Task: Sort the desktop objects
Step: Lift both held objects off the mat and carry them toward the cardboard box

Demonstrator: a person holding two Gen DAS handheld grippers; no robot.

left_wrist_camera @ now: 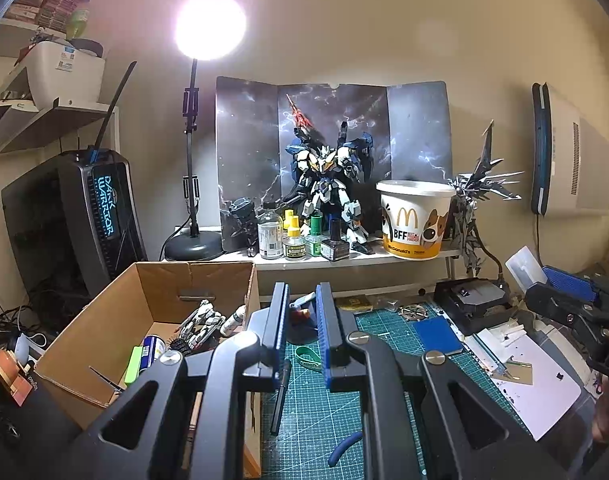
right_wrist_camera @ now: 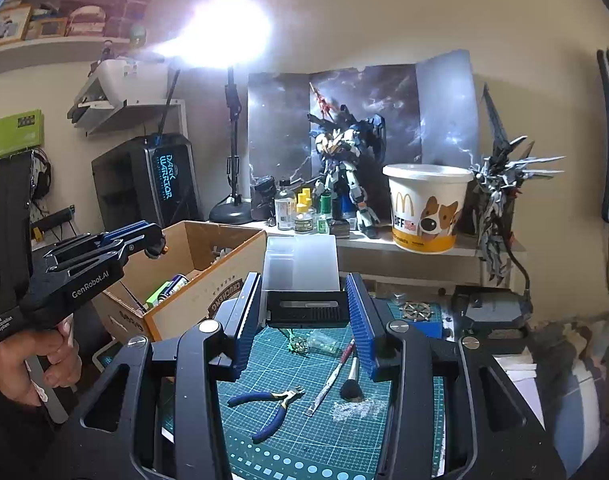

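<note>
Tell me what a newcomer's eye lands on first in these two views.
The glaring lamp at upper left dominates both views. Below it, the white and blue robot model stands on the shelf against a stormy backdrop, beside a McDonald's bucket. Nearer, the right gripper grips a clear-lidded black case over the green cutting mat.

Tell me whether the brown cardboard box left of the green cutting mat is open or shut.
Open. The brown cardboard box has no flaps over its top, and a green block, a can and a small robot model show inside.
</note>
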